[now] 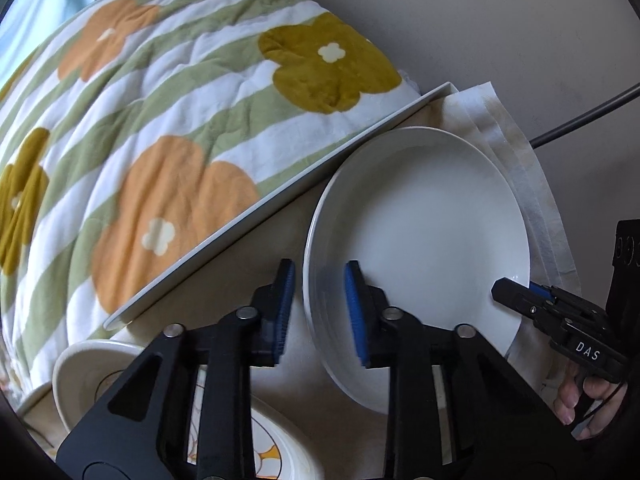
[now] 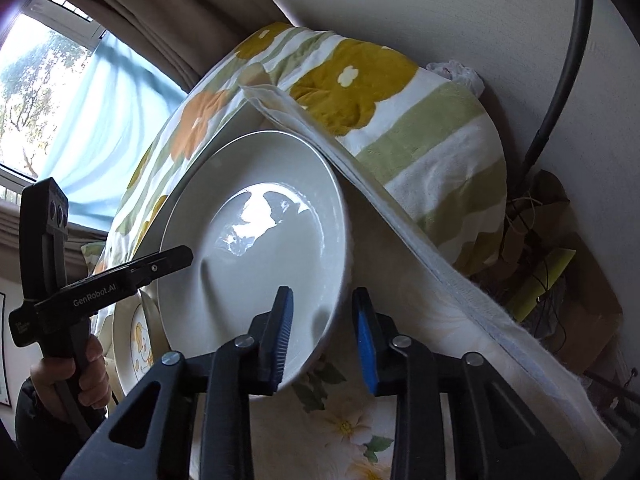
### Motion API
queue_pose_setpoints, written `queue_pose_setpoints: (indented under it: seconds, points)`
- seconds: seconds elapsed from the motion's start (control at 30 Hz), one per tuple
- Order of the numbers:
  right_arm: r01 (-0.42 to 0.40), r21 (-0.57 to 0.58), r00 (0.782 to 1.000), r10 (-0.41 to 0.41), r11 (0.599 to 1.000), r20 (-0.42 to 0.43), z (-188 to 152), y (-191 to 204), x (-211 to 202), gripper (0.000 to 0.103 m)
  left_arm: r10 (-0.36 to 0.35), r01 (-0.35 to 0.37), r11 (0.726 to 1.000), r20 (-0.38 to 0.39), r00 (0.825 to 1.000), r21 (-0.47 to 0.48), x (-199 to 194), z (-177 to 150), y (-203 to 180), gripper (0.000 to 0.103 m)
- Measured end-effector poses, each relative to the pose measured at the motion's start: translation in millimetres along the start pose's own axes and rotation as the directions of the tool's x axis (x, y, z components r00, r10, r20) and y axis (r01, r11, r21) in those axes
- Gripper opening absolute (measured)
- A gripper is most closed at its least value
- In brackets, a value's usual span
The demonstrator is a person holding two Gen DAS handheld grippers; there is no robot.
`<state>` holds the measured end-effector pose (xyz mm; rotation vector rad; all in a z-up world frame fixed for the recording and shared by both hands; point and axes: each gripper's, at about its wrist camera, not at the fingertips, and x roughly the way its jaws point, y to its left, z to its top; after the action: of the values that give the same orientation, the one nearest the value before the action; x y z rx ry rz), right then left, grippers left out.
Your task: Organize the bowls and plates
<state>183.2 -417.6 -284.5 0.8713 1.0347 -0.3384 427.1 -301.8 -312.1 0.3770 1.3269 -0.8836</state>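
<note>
Behind everything, beyond both grippers' tips, a bulky blanket (image 1: 180, 120) with green stripes and orange and mustard flowers is piled against a pale wall, with a curtained window past it. A pale cloth (image 2: 340, 420) printed with flowers covers the surface under the grippers.

On that cloth sits the white plate (image 1: 420, 232), wide and deep, straight ahead of both tools. The left gripper (image 1: 318, 308) straddles the plate's rim, one blue pad outside and the other over the inner slope. Seen from across, its fingers are pinched down on that rim. The right gripper (image 2: 322, 336) takes the opposite edge the same way and is also clamped on the rim.

Below and outside the left gripper lie a cream bowl (image 1: 88, 364) and a patterned dish (image 1: 276, 452), partly hidden by its black frame.

The person's right hand (image 1: 576, 396) wraps one handle, and the left hand (image 2: 68, 376) grips the other.
</note>
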Motion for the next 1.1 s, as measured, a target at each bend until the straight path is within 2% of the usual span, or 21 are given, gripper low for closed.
queue_pose_setpoints:
  seconds: [0.13,0.33,0.6,0.9,1.1]
  points:
    - [0.017,-0.002,1.0,-0.017,1.0,0.006,0.0,1.1,1.5,0.015,-0.008,0.008,1.0,0.002,1.0,-0.003,1.7,-0.2,0.0,0.018]
    - [0.012,-0.019,1.0,-0.012,1.0,0.0,-0.1,0.3,0.7,0.015,0.022,-0.022,1.0,0.012,1.0,0.018,0.4,-1.0,-6.8,0.018]
    - [0.004,-0.094,1.0,-0.002,0.996,0.023,-2.8,4.5,-8.2,0.015,0.071,-0.073,0.997,0.068,0.995,0.023,-19.3,-8.8,-19.6,0.018]
    - [-0.042,-0.217,0.997,0.056,0.975,0.056,-3.2,17.4,-51.1,0.015,0.112,-0.1,0.992,0.17,0.979,-0.078,-79.2,-44.5,-40.2,0.018]
    - [-0.096,-0.334,0.993,0.113,0.938,0.031,-12.3,39.0,-97.2,0.015,0.162,-0.11,0.973,0.26,0.952,-0.206,-139.2,-94.6,-56.6,0.018]
